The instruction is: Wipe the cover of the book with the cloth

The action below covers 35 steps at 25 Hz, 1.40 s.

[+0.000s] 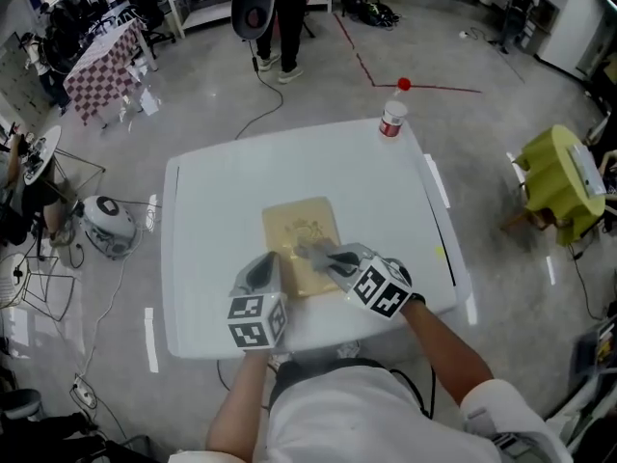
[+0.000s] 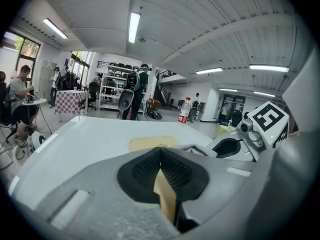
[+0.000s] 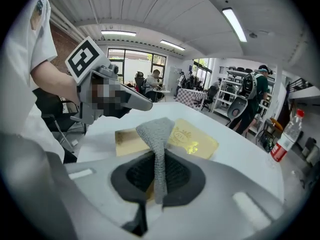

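Observation:
A thin tan book with a gold emblem [image 1: 301,231] lies flat in the middle of the white table [image 1: 212,210]. My left gripper [image 1: 272,260] is at the book's near left edge and is shut on it; in the left gripper view the tan edge [image 2: 165,194] sits pinched between the dark pads. My right gripper [image 1: 324,256] is shut on a grey knitted cloth [image 3: 156,133], which hangs over the near part of the cover [image 3: 194,139]. The cloth [image 1: 310,252] lies on or just above the book; contact is hard to tell.
A plastic bottle with a red cap [image 1: 391,118] stands at the table's far right edge. A yellow-draped stool [image 1: 557,179] is on the floor to the right, a robot vacuum [image 1: 106,222] to the left. A person [image 1: 280,17] stands beyond the table.

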### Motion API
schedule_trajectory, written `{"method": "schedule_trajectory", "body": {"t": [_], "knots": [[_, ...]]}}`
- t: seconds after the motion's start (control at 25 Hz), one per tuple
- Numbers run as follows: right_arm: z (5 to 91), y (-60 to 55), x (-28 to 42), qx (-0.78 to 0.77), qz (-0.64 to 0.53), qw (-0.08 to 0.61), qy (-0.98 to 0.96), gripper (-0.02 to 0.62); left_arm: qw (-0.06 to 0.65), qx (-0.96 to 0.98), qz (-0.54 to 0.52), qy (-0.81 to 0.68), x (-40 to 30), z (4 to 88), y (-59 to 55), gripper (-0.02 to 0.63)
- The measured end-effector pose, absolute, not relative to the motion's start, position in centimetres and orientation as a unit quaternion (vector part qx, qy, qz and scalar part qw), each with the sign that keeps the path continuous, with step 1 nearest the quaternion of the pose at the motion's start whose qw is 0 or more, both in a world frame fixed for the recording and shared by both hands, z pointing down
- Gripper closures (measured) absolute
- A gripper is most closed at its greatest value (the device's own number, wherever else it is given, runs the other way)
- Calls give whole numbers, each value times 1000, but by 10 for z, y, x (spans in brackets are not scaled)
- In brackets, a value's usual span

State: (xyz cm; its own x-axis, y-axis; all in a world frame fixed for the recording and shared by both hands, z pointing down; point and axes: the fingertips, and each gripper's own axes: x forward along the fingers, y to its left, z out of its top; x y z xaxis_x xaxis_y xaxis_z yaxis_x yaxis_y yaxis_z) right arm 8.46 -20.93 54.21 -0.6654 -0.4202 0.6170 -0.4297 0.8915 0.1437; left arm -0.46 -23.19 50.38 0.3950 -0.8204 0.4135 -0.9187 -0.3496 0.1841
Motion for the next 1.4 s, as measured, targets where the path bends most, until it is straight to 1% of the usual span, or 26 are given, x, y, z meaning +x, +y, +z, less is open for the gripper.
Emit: {"method": "schedule_trajectory", "body": {"t": [0.4,0.6,0.8,1.0,1.2,1.4], "knots": [[545,-149,94,211,61,355,-909,578,201,836,130,-494,-1,506,-238,600],[541,-143,99,225,77,352,-905,578,208,840,126,-485,-2,506,-238,600],[510,-184,98,277,30,339,-899,578,215,842,123,-480,-1,504,-234,600],[486,-238,69,302,-20,321,-898,578,221,833,118,-494,-18,504,-229,600],[487,-280,35,298,-59,342,-889,578,221,822,119,-511,-36,504,-221,600],[511,-310,15,301,-70,376,-874,578,221,810,116,-531,-55,505,-217,600]]}}
